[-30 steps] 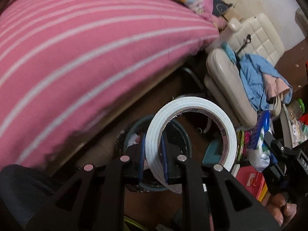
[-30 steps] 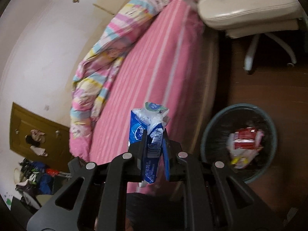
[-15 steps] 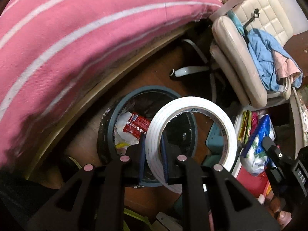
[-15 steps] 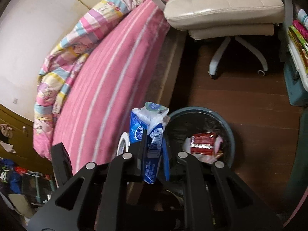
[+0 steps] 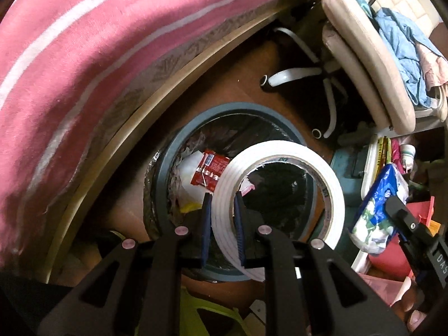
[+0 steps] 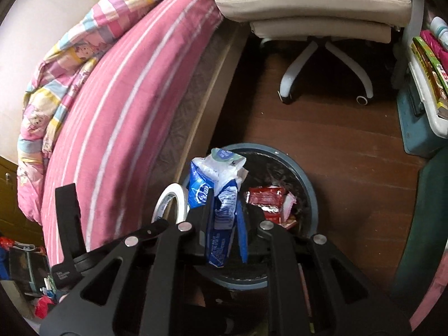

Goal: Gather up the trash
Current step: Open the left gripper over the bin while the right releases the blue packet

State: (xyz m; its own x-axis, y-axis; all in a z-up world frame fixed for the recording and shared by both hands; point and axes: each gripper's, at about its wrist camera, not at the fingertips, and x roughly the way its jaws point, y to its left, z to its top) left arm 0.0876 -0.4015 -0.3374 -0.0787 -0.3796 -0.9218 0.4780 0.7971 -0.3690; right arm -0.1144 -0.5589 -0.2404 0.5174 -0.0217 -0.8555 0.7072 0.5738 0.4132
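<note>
My left gripper (image 5: 222, 224) is shut on a white tape roll (image 5: 280, 151) and holds it over the round blue-rimmed trash bin (image 5: 168, 156) on the floor. The roll also shows in the right wrist view (image 6: 179, 193). My right gripper (image 6: 225, 224) is shut on a crumpled blue and white wrapper (image 6: 221, 184) above the bin's near rim (image 6: 310, 187); the wrapper also shows in the left wrist view (image 5: 375, 210). The black-lined bin holds a red packet (image 6: 264, 198) and white trash (image 5: 190, 176).
A bed with a pink striped sheet (image 6: 117, 89) runs along the left of the bin. A cream office chair (image 6: 313, 5) with white legs stands beyond it. A teal box (image 6: 414, 128) and shelves with books stand at the right. The floor is dark wood (image 6: 322, 128).
Both grippers have swung from above the bed down toward the floor, and the bin now lies right under the tape roll and the wrapper. Both grips are unchanged.
</note>
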